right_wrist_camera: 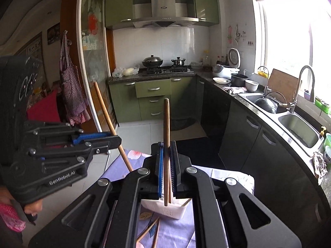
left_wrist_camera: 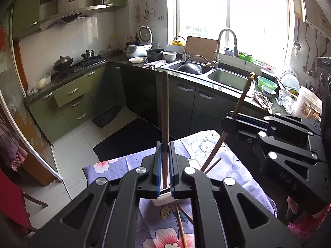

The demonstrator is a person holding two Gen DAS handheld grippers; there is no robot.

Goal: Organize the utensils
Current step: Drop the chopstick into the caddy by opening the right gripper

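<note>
My left gripper (left_wrist_camera: 165, 161) is shut on a brown chopstick (left_wrist_camera: 164, 111) that stands upright between its blue pads; it also shows in the right wrist view (right_wrist_camera: 103, 140) with its chopstick (right_wrist_camera: 105, 111). My right gripper (right_wrist_camera: 167, 161) is shut on another brown chopstick (right_wrist_camera: 166, 124), whose lower end reaches into a white slotted utensil holder (right_wrist_camera: 171, 208). It shows in the left wrist view (left_wrist_camera: 229, 124) with its tilted chopstick (left_wrist_camera: 238, 107). The holder's edge shows below my left gripper (left_wrist_camera: 165, 200). Loose chopsticks (left_wrist_camera: 182, 225) (right_wrist_camera: 149, 231) lie on the floral tablecloth (left_wrist_camera: 209, 144).
The small table with the purple floral cloth (right_wrist_camera: 180, 233) stands at a kitchen's edge. A counter with a double sink (left_wrist_camera: 225, 78) and dishes runs along the right. A stove with pots (right_wrist_camera: 163, 66) is at the back. Dark mats (left_wrist_camera: 128, 138) lie on the floor.
</note>
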